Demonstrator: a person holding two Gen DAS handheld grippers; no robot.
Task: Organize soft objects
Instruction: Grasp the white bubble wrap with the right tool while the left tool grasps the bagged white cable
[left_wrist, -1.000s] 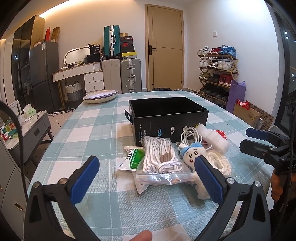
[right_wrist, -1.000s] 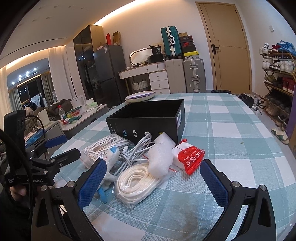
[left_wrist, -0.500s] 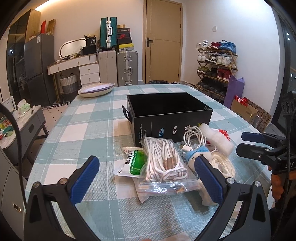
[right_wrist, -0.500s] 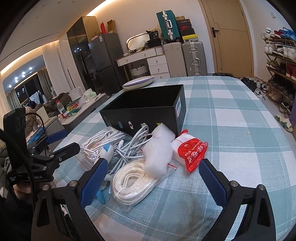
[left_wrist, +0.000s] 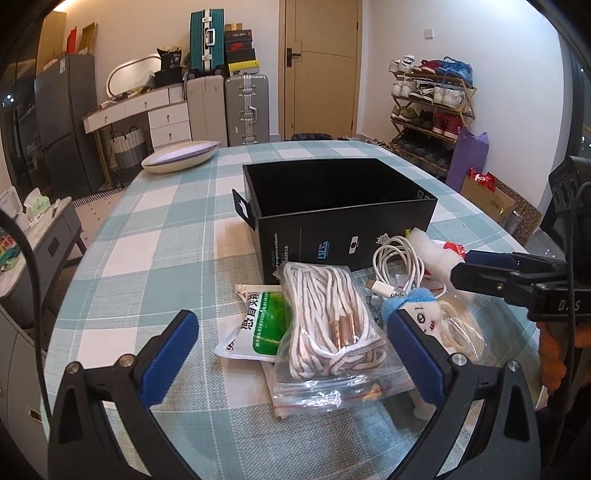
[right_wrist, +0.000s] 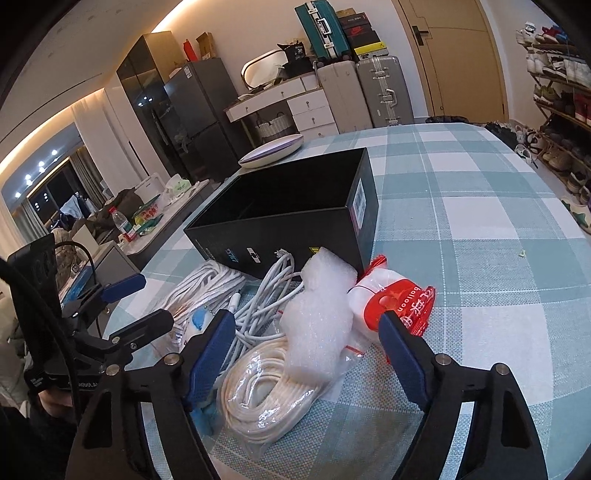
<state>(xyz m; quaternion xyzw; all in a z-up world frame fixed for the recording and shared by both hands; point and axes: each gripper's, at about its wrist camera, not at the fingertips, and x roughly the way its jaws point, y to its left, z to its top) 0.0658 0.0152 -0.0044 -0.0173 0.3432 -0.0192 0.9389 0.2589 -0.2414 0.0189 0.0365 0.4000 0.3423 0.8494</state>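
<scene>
An open black box (left_wrist: 340, 206) (right_wrist: 295, 210) stands on the checked table. In front of it lies a pile: a bag of striped rope (left_wrist: 328, 314), a green packet (left_wrist: 258, 325), a white cable (left_wrist: 399, 262) (right_wrist: 266, 291), a blue-haired doll (left_wrist: 417, 314), white foam (right_wrist: 321, 310), a bag of white cord (right_wrist: 266, 387) and a red balloon packet (right_wrist: 399, 302). My left gripper (left_wrist: 291, 362) is open, just in front of the rope bag. My right gripper (right_wrist: 306, 354) is open, over the foam and cord bag.
An oval white dish (left_wrist: 181, 160) sits at the table's far left. The table edge (left_wrist: 66, 295) runs along the left, with a low cabinet beyond. Suitcases, a dresser and a shoe rack (left_wrist: 428, 110) stand along the walls.
Both grippers have moved forward and down, closer to the pile. Their jaws stay open. Nothing on the table has moved.
</scene>
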